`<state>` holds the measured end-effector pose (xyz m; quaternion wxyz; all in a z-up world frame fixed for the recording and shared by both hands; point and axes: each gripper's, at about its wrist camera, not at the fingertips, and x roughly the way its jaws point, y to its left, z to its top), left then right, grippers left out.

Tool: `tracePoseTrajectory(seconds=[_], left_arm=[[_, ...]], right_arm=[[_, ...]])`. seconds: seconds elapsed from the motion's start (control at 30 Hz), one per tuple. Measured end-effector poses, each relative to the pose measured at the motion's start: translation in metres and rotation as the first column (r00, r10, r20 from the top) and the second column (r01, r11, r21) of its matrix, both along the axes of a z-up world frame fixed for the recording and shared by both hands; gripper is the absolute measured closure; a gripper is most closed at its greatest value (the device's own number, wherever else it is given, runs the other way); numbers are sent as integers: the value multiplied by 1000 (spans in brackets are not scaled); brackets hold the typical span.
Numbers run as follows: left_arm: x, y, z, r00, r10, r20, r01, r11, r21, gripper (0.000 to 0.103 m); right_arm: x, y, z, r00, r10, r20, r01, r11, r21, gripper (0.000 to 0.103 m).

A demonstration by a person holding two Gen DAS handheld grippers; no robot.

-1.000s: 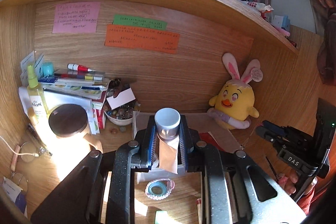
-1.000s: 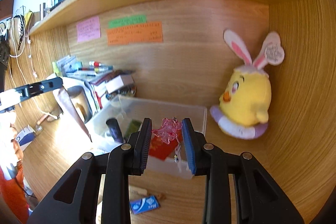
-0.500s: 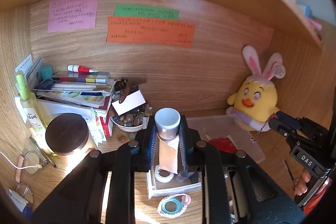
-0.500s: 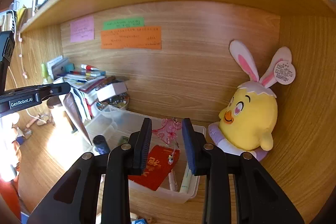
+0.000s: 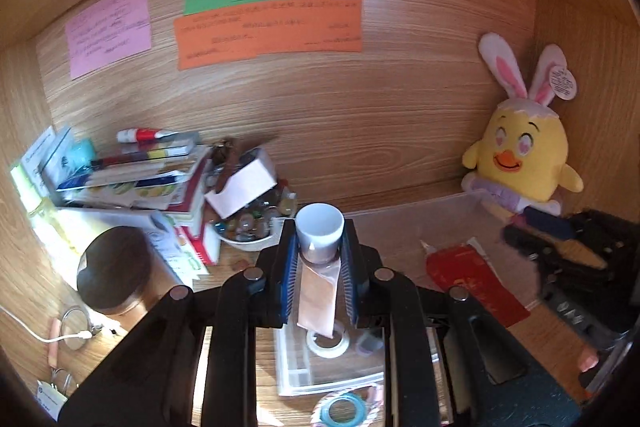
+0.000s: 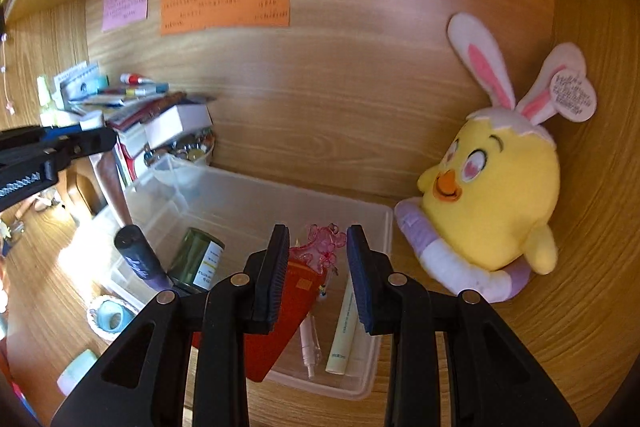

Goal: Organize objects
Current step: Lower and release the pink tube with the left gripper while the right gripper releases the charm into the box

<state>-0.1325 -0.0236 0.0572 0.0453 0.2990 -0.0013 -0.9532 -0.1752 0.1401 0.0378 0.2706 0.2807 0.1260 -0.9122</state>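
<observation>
My left gripper [image 5: 319,251] is shut on a peach tube with a grey cap [image 5: 319,235], held cap-forward above the left end of a clear plastic bin [image 5: 404,217]. My right gripper [image 6: 319,247] is shut on a pink translucent charm [image 6: 324,241] and hovers over the same bin [image 6: 256,195]. In the right wrist view the bin holds a red packet [image 6: 288,307], a green bottle [image 6: 198,259], a dark tube [image 6: 136,259] and pens [image 6: 344,323]. The left gripper [image 6: 52,147] also shows at that view's left edge.
A yellow bunny-eared plush [image 5: 520,151] sits in the back right corner. A stack of books and pens [image 5: 132,171], a bowl of beads [image 5: 248,227] and a dark round lid [image 5: 114,269] crowd the left. Tape rolls [image 5: 326,341] and a blue-ringed item [image 5: 344,409] lie below.
Both grippers moved forward and lower, further under the shelf and over the bin. The bin, its contents and the plush look larger. Both grips are unchanged.
</observation>
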Motion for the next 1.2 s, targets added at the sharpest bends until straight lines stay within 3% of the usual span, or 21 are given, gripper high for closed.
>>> tracePoseTrajectory(seconds=[0.4, 0.6, 0.77, 0.93, 1.0, 1.07, 1.2], left_arm=[[-26, 40, -20, 989, -119, 90, 117, 993, 29, 79], [-42, 39, -42, 970, -168, 174, 147, 981, 130, 78], [-44, 38, -50, 961, -189, 201, 157, 974, 166, 78], [-40, 36, -51, 955, -209, 209, 169, 967, 193, 70], [-36, 34, -49, 956, -216, 200, 175, 963, 206, 60], [-32, 31, -45, 959, -217, 183, 177, 961, 212, 54], [-23, 26, -36, 966, -207, 155, 171, 961, 215, 49]], right_arm=[[-7, -19, -25, 996, 48, 80, -49, 999, 20, 76], [-13, -22, -38, 990, 63, 125, -67, 998, 23, 76], [-17, -22, -46, 986, 66, 156, -72, 997, 35, 76], [-17, -24, -48, 983, 74, 167, -82, 996, 40, 75], [-16, -25, -48, 983, 76, 170, -85, 995, 46, 69], [-14, -24, -46, 983, 75, 166, -84, 995, 47, 53], [-8, -22, -39, 988, 74, 133, -81, 996, 48, 41]])
